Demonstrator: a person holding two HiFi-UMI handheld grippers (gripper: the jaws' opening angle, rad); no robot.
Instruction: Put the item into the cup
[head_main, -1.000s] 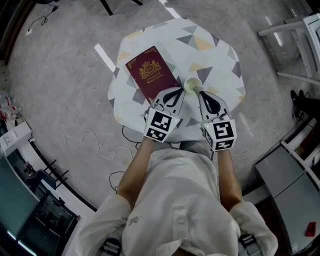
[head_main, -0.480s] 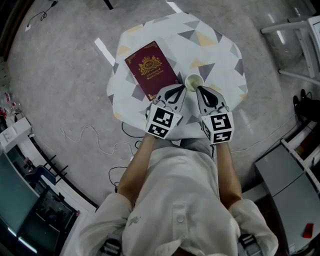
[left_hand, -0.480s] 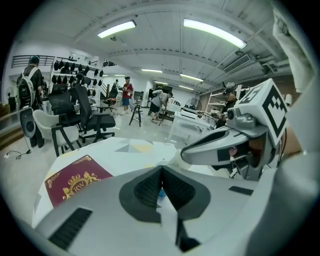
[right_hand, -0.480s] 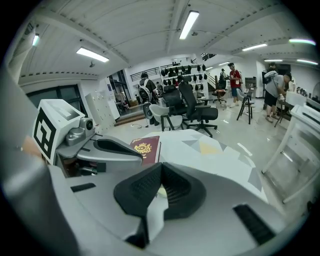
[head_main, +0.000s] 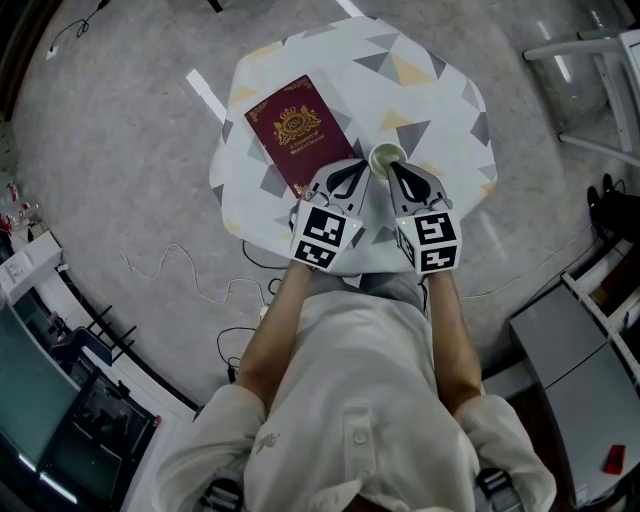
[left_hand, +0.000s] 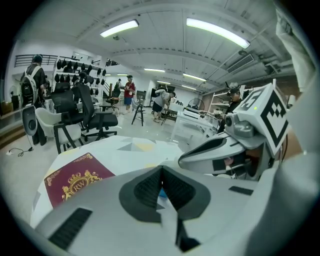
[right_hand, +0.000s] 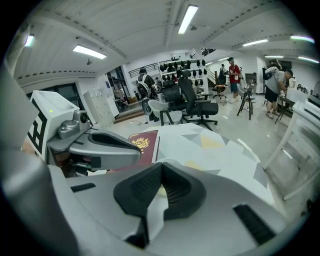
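- The left gripper (head_main: 364, 173) is hovering over the near edge of the table (head_main: 440, 105), its tips just beside the cup (head_main: 387, 155).
- In its own view the left gripper (left_hand: 161, 186) is clamping its pads tight, and a sliver of a small blue item (left_hand: 162, 194) is peeking out between them. That is all of the item that is showing.
- The right gripper (head_main: 393, 169) is reaching in from the other side, its tips meeting the cup's near rim.
- Seen from its own camera, the right gripper (right_hand: 161, 186) is squeezing its pads together on a pale cream sliver, which is the cup's wall.
- The cup is standing upright on the patterned cloth, its mouth open, between the two sets of tips.
- A maroon booklet (head_main: 300, 130) with a gold crest is lying flat on the table, to the left of the cup and apart from it.
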